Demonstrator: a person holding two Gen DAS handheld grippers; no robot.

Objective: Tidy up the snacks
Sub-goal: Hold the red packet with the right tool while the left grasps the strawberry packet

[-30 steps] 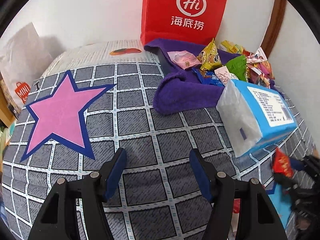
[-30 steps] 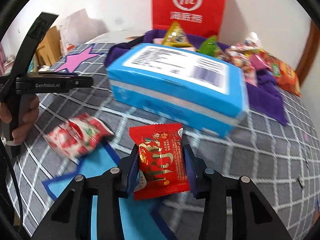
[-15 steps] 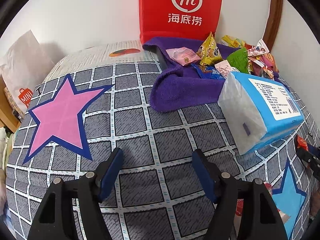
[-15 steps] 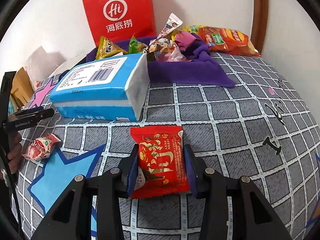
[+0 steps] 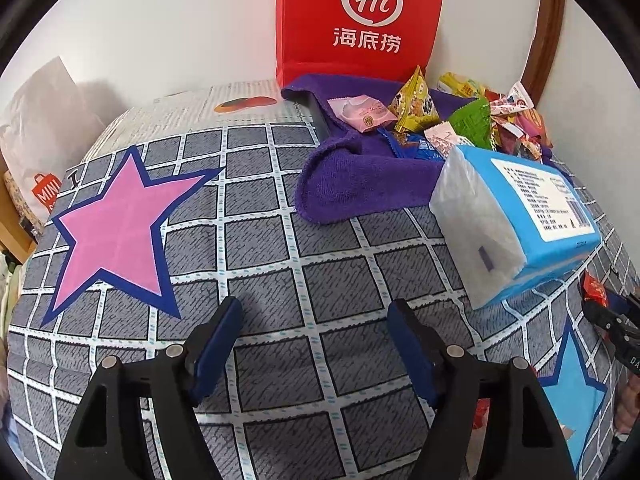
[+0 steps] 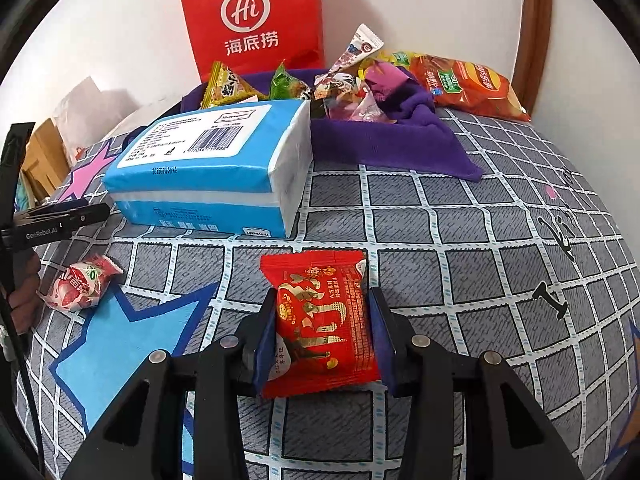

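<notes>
My right gripper (image 6: pixel 322 316) is shut on a red snack packet (image 6: pixel 320 320) and holds it just above the grey checked cloth, in front of the blue tissue pack (image 6: pixel 212 168). The packet also shows at the right edge of the left wrist view (image 5: pixel 595 289). My left gripper (image 5: pixel 314 344) is open and empty over the cloth, between the pink star (image 5: pixel 120 228) and the tissue pack (image 5: pixel 516 216). A heap of snack packets (image 5: pixel 432 120) lies on the purple towel (image 5: pixel 368 184) at the back. A red-and-white candy (image 6: pixel 78 288) lies by the blue star (image 6: pixel 120 344).
A red paper bag (image 5: pixel 360 20) stands against the wall behind the towel. A large orange chip bag (image 6: pixel 468 84) lies at the back right. A white shopping bag (image 5: pixel 36 128) sits off the left edge. A wooden post (image 6: pixel 532 32) stands at the back right.
My right gripper, still holding the red packet, has swung right and then settled; the tissue pack now sits to its upper left. My left gripper has barely moved and stays open.
</notes>
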